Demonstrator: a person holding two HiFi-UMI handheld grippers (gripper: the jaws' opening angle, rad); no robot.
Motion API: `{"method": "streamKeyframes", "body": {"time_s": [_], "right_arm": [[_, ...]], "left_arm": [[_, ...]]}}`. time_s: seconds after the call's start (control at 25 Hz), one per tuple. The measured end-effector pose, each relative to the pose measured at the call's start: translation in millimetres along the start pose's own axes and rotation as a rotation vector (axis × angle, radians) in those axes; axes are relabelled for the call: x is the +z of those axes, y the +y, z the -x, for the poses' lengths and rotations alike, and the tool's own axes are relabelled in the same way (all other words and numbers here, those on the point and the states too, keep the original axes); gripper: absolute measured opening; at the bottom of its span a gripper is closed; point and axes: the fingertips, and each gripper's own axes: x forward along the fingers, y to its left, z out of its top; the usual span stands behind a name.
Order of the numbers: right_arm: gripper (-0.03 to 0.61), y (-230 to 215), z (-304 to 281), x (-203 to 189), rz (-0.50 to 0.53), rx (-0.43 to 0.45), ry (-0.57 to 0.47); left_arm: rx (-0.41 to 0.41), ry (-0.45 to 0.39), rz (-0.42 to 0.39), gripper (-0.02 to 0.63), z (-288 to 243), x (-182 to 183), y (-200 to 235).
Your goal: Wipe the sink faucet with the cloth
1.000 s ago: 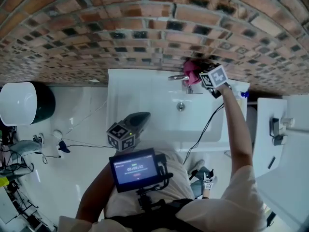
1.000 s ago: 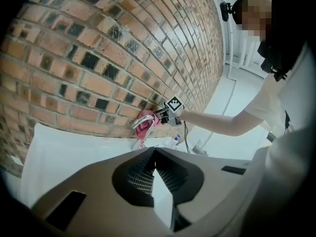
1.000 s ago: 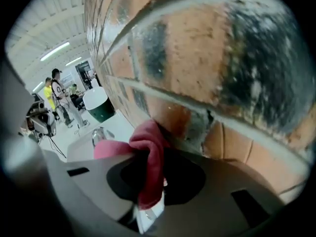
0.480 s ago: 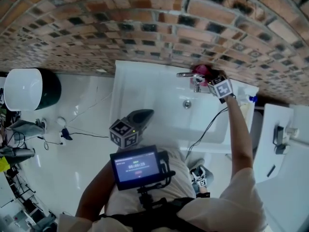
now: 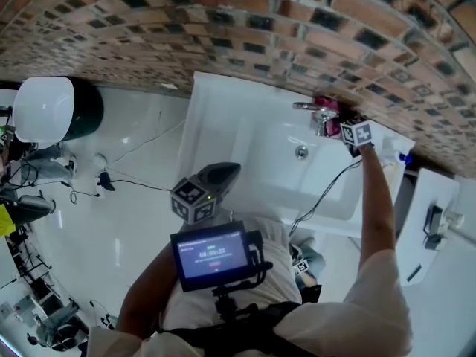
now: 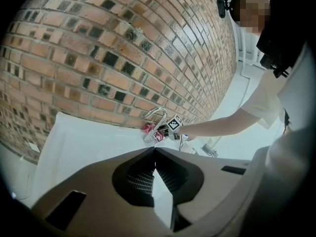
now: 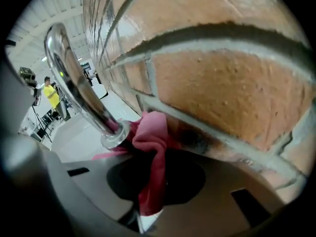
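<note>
Gleaming white sink (image 5: 238, 136) below brick wall (image 5: 186, 21)

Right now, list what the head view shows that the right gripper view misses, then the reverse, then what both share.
Head view only: the white sink with its drain, the left gripper held away from the tap, and a lit screen. Right gripper view only: the jaws shut on the pink cloth, its fold pressed at the base of the faucet, and a distant person in yellow. Both: faucet, cloth, brick wall.
</note>
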Motion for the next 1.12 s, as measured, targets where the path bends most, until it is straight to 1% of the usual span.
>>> {"method": "streamKeyframes", "body": {"time_s": [0.08,0.16,0.24,0.36,0.44,0.48,0.56,0.6,0.64,0.68,0.72,0.8,0.88,0.96,1.0,1.04,1.12], "right_arm": [[0.063,-4.4,-6.1,-4.0,-0.001,0.021,0.005],[0.063,-6.9,-10.2,-5.8,0.022,0.034,0.025],[0.064,-7.0,-11.7,-6.4,0.061,0.039,0.055],[0.064,-1.4,-5.7,-7.1,0.153,0.025,0.120],[0.064,-2.2,3.1,-14.5,0.213,-0.019,0.189],[0.064,-6.7,9.1,-21.1,0.234,-0.059,0.227],[0.064,-24.0,26.9,-38.6,0.252,-0.176,0.290],[0.064,-35.0,40.1,-48.8,0.241,-0.248,0.307],[0.064,-44.8,57.0,-59.6,0.209,-0.320,0.309],[0.064,-52.0,77.0,-70.3,0.153,-0.387,0.292],[0.064,-56.4,99.1,-80.4,0.075,-0.447,0.253],[0.066,-54.6,148.3,-97.4,-0.120,-0.556,0.119],[0.069,-35.4,201.0,-108.6,-0.320,-0.654,-0.074],[0.069,-1.0,244.7,-114.8,-0.495,-0.702,-0.268],[0.069,18.2,260.3,-115.6,-0.555,-0.716,-0.339],[0.069,38.9,271.7,-112.7,-0.587,-0.729,-0.388],[0.071,88.5,285.5,-95.0,-0.598,-0.747,-0.442]], "left_arm": [[0.013,0.004,0.005,0.000,6.6,-4.0,3.2],[0.029,0.010,0.016,0.000,11.8,-9.3,7.2],[0.038,0.013,0.023,0.000,13.8,-13.1,10.3],[0.039,0.012,0.027,0.000,14.0,-17.5,9.6],[0.032,0.011,0.026,0.000,13.6,-18.7,7.6],[0.026,0.007,0.024,0.000,13.5,-18.3,6.6],[0.007,-0.004,0.019,0.000,12.6,-15.9,5.0],[-0.004,-0.010,0.015,0.000,11.8,-13.7,4.1],[-0.016,-0.015,0.010,0.000,11.2,-10.6,3.1],[-0.027,-0.023,0.005,0.000,11.1,-7.0,2.3],[-0.037,-0.031,0.002,0.000,11.8,-3.0,2.0],[-0.059,-0.057,-0.004,0.000,14.9,4.5,1.9],[-0.096,-0.087,-0.020,0.000,20.5,9.6,-0.7],[-0.140,-0.114,-0.034,0.000,28.6,12.6,-3.7],[-0.156,-0.127,-0.033,0.000,33.3,14.4,-2.9],[-0.167,-0.140,-0.029,0.000,38.7,16.7,0.3],[-0.177,-0.165,-0.024,0.000,54.5,23.7,11.1]]}}
